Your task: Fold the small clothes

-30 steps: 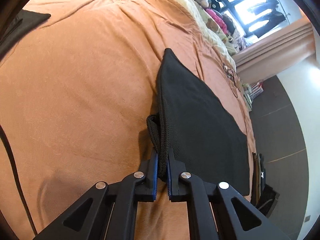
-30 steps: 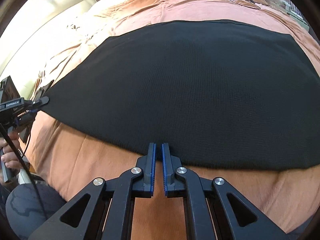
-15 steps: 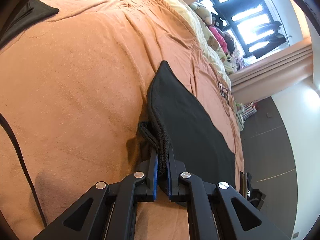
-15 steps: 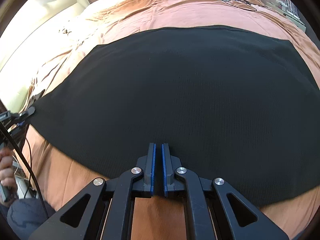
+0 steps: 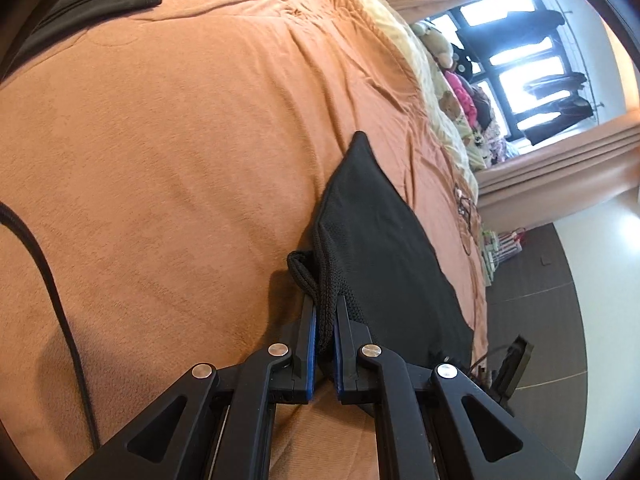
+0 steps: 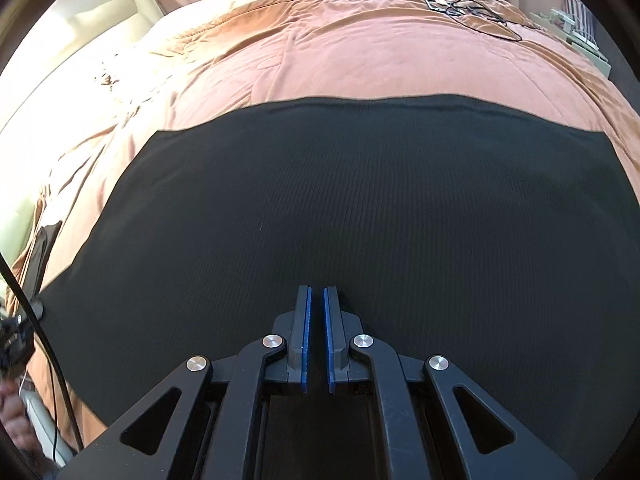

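I have the black ribbed knit garment [image 6: 360, 216] spread flat across the orange-brown plush bedspread [image 6: 360, 56], and I place everything else against that cloth. My left gripper [image 5: 326, 312] is clenched on the bunched corner of the garment, with the thick doubled hem and a small loop of the knit pinched between its blue-lined pads [image 5: 312, 320]; from that pinch the cloth runs away toward its far pointed corner, lying flat on the bedspread. My right gripper [image 6: 316, 300] sits over the near part of the same garment, its blue-lined fingers [image 6: 306, 320] drawn together with only a thin slit between them, and I see no fold of cloth caught in that slit; whether the tips touch the knit I cannot tell. Beyond the garment's far straight edge the bedspread is bare and rumpled, and further off lies a tangle of thin black wires [image 6: 472, 8]. A second folded black cloth [image 5: 80, 4] lies well apart from the garment, at the far left in the left wrist view. A black cable [image 5: 52, 292] crosses the bedspread to the left of the pinched corner. Past the bed's far end, a heap of soft toys [image 5: 460, 92] sits below a bright window [image 5: 528, 64].
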`<state>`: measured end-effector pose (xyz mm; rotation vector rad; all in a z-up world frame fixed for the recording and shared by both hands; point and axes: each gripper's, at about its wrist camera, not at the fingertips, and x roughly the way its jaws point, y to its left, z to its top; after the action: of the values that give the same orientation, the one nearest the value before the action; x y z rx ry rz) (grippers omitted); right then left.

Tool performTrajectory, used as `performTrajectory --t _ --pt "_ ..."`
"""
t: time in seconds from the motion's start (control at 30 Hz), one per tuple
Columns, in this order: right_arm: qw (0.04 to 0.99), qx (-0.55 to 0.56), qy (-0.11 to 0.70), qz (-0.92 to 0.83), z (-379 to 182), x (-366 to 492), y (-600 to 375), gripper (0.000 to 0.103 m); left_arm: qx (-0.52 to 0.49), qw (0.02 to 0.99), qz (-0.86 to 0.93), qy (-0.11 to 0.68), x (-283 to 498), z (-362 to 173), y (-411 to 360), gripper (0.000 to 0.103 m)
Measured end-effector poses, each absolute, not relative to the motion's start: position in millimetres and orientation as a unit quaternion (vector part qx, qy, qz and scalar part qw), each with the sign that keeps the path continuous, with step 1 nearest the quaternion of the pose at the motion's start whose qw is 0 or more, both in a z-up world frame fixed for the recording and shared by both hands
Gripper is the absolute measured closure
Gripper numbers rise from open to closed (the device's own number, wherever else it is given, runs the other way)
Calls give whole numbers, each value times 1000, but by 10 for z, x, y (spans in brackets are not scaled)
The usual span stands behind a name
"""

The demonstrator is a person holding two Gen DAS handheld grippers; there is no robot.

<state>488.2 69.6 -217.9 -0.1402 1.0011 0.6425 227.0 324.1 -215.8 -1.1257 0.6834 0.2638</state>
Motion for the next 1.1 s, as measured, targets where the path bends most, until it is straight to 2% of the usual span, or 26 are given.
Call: performTrajectory --t 0.5,1.1 --pt "824 -44 486 287 -2245 5402 1160 103 -529 765 154 334 2202 -2322 3248 96" --pt "820 0 491 294 -2316 6094 1241 103 -527 763 147 345 2219 -2290 3232 96"
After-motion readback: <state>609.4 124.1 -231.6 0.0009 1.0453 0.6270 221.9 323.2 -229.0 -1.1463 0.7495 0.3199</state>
